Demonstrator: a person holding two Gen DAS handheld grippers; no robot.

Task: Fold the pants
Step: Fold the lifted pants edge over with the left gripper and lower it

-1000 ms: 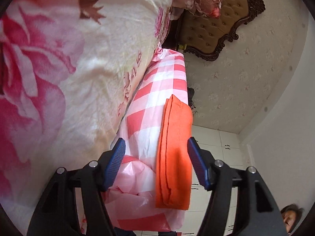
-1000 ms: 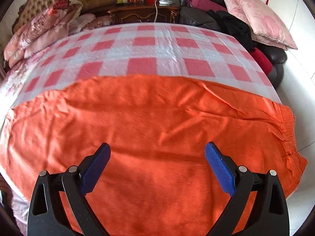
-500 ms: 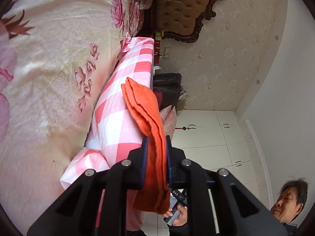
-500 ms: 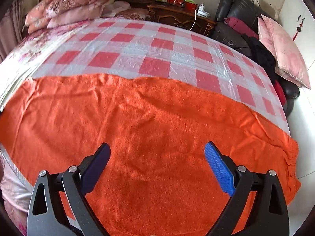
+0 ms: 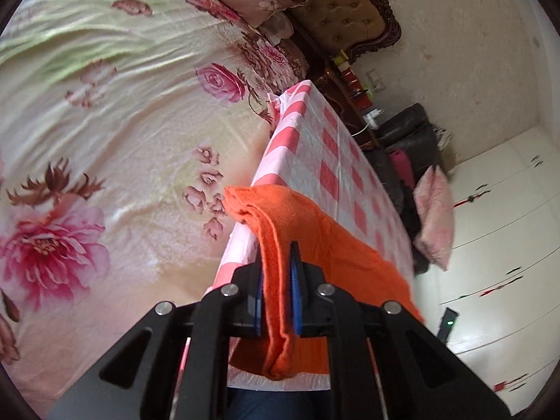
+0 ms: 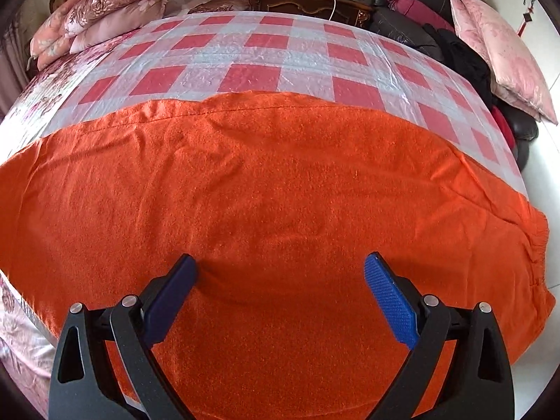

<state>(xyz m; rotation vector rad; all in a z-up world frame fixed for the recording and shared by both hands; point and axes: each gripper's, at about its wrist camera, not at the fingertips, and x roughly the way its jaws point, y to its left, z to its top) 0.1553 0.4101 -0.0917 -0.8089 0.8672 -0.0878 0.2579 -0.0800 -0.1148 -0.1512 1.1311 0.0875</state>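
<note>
Pants (image 5: 276, 280) clamped in left hand-held gripper (image 5: 276, 301).

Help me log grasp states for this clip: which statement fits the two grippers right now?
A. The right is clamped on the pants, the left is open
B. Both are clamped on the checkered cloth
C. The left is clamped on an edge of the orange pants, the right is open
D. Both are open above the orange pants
C: the left gripper has its blue pads pinched on a fold of the orange pants, while the right gripper stands wide open over them, holding nothing.
</note>
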